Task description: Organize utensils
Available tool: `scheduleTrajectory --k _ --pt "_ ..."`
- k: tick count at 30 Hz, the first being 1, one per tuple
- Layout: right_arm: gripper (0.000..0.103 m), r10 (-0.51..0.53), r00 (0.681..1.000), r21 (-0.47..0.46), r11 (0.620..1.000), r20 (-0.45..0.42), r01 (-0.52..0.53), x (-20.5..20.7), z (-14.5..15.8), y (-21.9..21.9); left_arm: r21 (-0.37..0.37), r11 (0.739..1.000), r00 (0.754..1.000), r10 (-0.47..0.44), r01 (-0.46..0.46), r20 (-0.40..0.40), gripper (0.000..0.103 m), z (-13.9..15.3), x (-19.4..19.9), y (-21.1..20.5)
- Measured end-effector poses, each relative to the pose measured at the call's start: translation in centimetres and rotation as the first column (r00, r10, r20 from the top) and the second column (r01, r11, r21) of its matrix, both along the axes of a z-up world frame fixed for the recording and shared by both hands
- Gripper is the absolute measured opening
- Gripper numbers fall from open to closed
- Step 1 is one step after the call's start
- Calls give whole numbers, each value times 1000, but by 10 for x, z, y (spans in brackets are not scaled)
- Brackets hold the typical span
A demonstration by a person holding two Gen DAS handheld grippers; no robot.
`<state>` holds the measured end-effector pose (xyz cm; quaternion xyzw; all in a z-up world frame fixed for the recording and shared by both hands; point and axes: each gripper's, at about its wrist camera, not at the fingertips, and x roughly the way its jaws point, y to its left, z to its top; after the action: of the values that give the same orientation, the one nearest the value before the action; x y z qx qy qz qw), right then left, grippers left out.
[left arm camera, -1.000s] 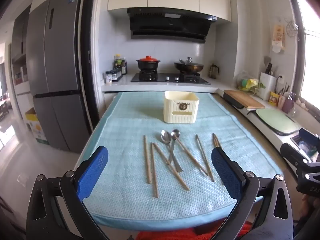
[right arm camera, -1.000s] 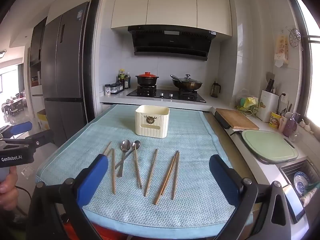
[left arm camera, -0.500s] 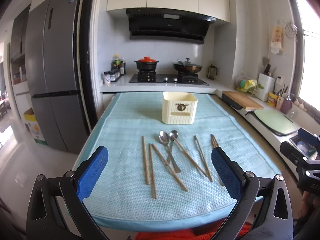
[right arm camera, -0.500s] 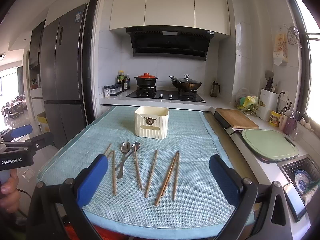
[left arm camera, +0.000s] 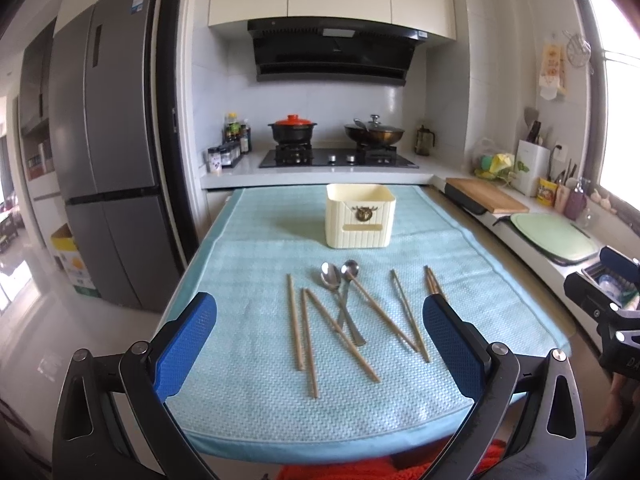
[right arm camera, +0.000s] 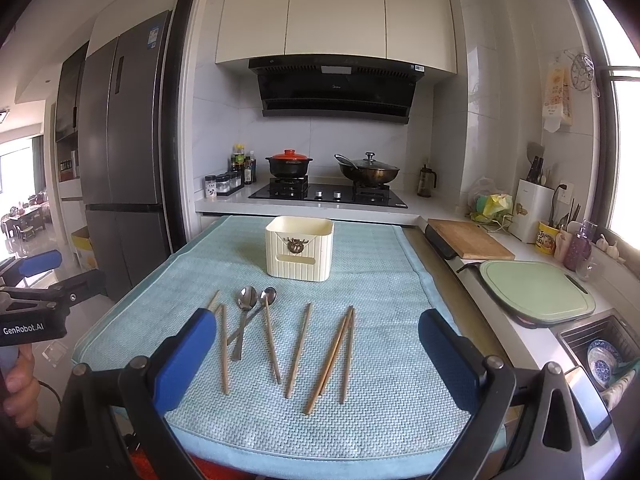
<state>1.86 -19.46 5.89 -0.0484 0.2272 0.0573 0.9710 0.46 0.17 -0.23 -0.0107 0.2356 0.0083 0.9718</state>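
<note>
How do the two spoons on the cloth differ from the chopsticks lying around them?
The spoons are shiny metal with rounded bowls; the chopsticks are plain brown sticks, apparently wood. There are two spoons but several chopsticks. The spoons lie together with handles crossed, while the chopsticks are spread across the blue cloth. Both kinds lie flat in front of the cream holder, none inside it yet.

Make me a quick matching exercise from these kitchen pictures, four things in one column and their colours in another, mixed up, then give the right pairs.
Things:
1. utensil holder
2. towel
3. spoons
4. clay pot lid

Colours:
A. red
B. silver
C. cream
D. light blue

Pairs: 1-C, 2-D, 3-B, 4-A
</note>
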Motion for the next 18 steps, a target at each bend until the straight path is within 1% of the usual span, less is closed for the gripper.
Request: scheduleTrajectory --k 4,9,18 --pt "103 -6 1000 7 1000 5 6 1 0 -3 -12 1000 1000 -3 3 -7 103 -1 2 3" --pt "103 -13 1000 6 1000 20 13 0 0 -5 -21 1000 1000 -6 7 7 103 0 0 4" --pt "103 -15 1000 8 1000 27 14 1 -1 -5 -6 1000 1000 -18 18 -5 103 -3 0 -1"
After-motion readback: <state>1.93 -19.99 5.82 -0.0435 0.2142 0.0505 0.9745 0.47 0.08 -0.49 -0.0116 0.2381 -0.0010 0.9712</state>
